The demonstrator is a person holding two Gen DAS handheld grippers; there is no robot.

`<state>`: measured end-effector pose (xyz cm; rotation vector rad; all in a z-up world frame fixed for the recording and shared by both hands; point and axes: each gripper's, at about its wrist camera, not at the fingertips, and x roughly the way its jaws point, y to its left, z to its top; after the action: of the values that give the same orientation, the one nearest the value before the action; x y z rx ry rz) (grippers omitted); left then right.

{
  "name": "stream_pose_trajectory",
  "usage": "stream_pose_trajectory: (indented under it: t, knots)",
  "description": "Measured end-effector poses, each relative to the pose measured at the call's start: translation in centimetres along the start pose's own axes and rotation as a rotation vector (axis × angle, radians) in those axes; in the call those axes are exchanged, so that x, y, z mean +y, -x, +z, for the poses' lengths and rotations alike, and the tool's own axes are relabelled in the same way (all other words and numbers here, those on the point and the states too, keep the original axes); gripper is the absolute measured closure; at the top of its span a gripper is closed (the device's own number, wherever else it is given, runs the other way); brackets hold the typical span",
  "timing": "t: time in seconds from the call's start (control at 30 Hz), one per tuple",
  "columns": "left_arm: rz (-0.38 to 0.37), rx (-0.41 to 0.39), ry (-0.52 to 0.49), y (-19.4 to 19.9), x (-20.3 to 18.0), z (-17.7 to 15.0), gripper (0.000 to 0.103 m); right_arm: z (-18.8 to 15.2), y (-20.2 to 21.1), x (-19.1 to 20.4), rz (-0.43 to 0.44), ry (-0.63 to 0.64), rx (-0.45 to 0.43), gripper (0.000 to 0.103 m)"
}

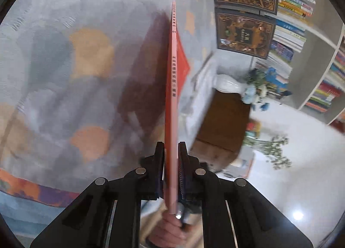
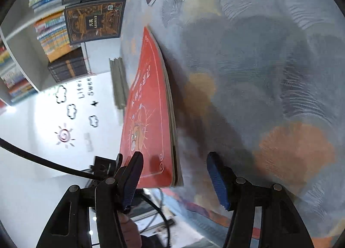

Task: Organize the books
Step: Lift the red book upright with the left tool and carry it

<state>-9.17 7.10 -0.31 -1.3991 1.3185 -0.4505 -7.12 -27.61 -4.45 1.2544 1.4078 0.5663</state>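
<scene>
The red book [image 1: 171, 105] is standing up on its edge over a soft rug [image 1: 64, 75] with grey, blue and orange patches. There is a lot of bare rug on one side of the book. On the other side, things are sitting close by: a white vase [image 1: 226, 84] with blue flowers on a brown box [image 1: 224, 122], and past them tall shelves [image 1: 312, 71] full of books.

The left gripper [image 1: 171, 155] is squeezing the red book tight, with one black finger pressing on each side of it near the bottom. The right gripper [image 2: 174, 174] is standing apart and is not pinching anything. The bottom corner of the book is sitting in the gap between its two fingers, and one finger [image 2: 133, 174] is lying in front of the cover.

The book is thin, with a pink spine with dark letters on it. Its cover [image 2: 148, 105] is bright red with a white line border and a round cartoon face.

Two dark books [image 2: 94, 2] with gold patterns are leaning by the shelves. The letters on the spine are too blurry to read. Only part of a hand [image 1: 170, 230] is showing under the left gripper. The far edge of the rug is getting cut off.
</scene>
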Motion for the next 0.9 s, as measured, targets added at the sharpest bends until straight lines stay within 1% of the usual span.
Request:
stream_pose_trajectory:
  t: [0.03, 0.1, 0.17, 0.2, 0.23, 0.27, 0.3, 0.33, 0.43, 0.5, 0.6, 0.63, 0.77, 0.83, 0.9]
  knots:
    - [-0.004, 0.006, 0.004, -0.1, -0.2, -0.2, 0.095, 0.1, -0.4, 0.1, 0.023, -0.011, 0.009, 0.044]
    - [0.015, 0.012, -0.007, -0.5, -0.6, 0.0, 0.095, 0.6, -0.8, 0.4, 0.056, -0.012, 0.009, 0.044]
    - [0.021, 0.014, 0.004, -0.7, -0.4, 0.0, 0.095, 1.0, -1.2, 1.1, 0.055, -0.003, 0.001, 0.057]
    - [0.03, 0.013, 0.008, -0.7, -0.3, 0.1, 0.095, 1.1, -1.3, 1.4, 0.035, 0.01, -0.001, 0.065]
    - [0.059, 0.008, 0.002, -0.6, -0.3, 0.1, 0.095, 1.1, -1.5, 1.8, 0.006, 0.027, 0.0, 0.067]
    - [0.09, 0.004, -0.01, -0.6, -0.4, 0.1, 0.095, 1.2, -1.5, 2.2, -0.031, 0.051, -0.002, 0.067]
    - [0.118, 0.0, -0.027, -0.6, -0.6, -0.1, 0.095, 1.0, -1.7, 3.0, -0.096, 0.1, -0.011, 0.067]
    - [0.167, -0.002, -0.055, -0.7, -0.9, -0.1, 0.094, 0.7, -1.8, 3.7, -0.146, 0.14, -0.021, 0.067]
    - [0.245, 0.004, -0.123, -1.0, -1.8, -0.3, 0.091, -0.3, -2.3, 6.4, -0.331, 0.308, -0.054, 0.067]
    - [0.345, -0.011, -0.204, -1.1, -2.7, -0.6, 0.091, -1.5, -2.7, 8.7, -0.44, 0.438, -0.084, 0.067]
    - [0.426, -0.025, -0.301, -1.0, -3.9, -0.9, 0.091, -2.9, -3.6, 11.0, -0.556, 0.564, -0.109, 0.067]
    - [0.466, -0.033, -0.356, -1.0, -4.6, -1.1, 0.091, -3.3, -3.9, 11.3, -0.578, 0.586, -0.112, 0.067]
    - [0.581, -0.05, -0.552, -1.2, -7.2, -1.9, 0.091, -4.8, -4.7, 13.0, -0.65, 0.658, -0.137, 0.067]
    - [0.59, -0.059, -0.628, -0.8, -8.2, -2.1, 0.091, -5.4, -4.7, 14.1, -0.675, 0.694, -0.165, 0.066]
    - [0.566, -0.063, -0.672, -0.1, -9.1, -2.0, 0.091, -6.2, -4.3, 14.9, -0.681, 0.722, -0.195, 0.065]
